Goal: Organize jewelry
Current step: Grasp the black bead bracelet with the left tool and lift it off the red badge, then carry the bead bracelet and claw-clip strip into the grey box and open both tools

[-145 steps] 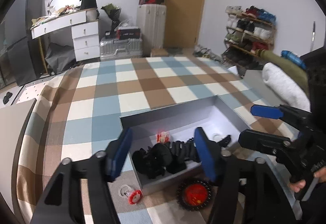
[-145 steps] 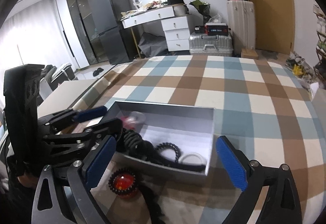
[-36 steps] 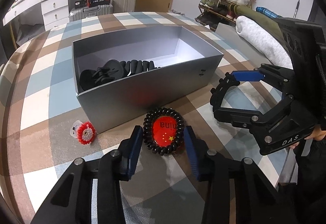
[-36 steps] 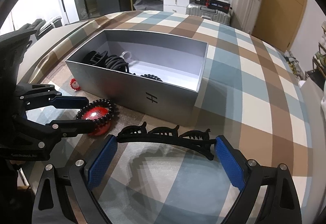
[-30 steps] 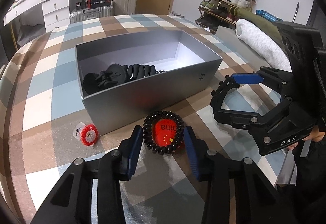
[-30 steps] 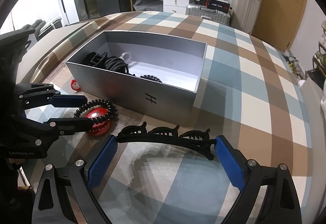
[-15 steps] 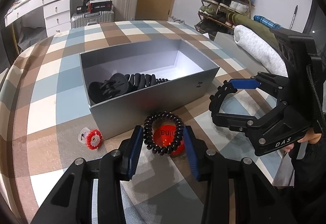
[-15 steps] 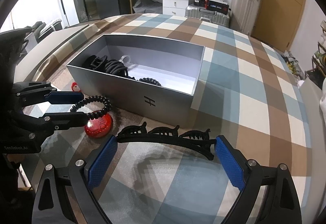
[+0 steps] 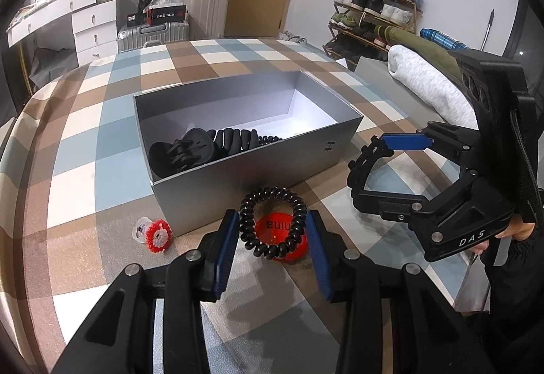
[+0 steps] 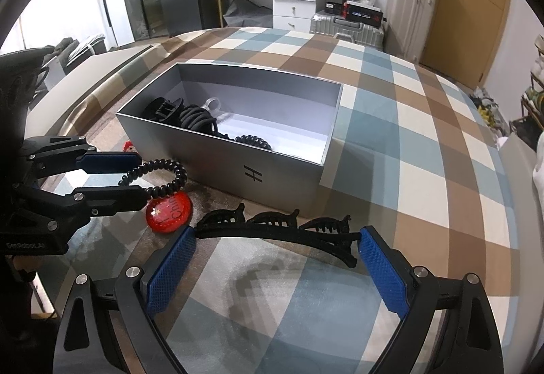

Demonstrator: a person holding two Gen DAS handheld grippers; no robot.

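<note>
My left gripper (image 9: 272, 231) is shut on a black spiral hair tie (image 9: 272, 192), which hangs just above a round red badge (image 9: 275, 225) lying on the tablecloth. From the right wrist view the left gripper (image 10: 139, 176) shows the hair tie (image 10: 178, 175) sticking out past its fingertips, over the badge (image 10: 170, 212). The right gripper (image 10: 277, 238) is shut on a long black hair clip (image 10: 272, 228), held end to end between its blue pads. Behind both stands an open grey box (image 9: 258, 170) with black clips and ties (image 9: 204, 146) at its left end.
A small red beaded ornament (image 9: 157, 235) lies on the cloth at the box's near left corner. The checked cloth (image 10: 391, 122) runs past the box on all sides. A rolled white blanket (image 9: 431, 85) and a person's hand (image 9: 516, 231) are at the right.
The spiral hair tie ringed the red badge on the cloth a second ago. It now hangs clear above the badge in my left gripper. The right gripper still holds the hair clip.
</note>
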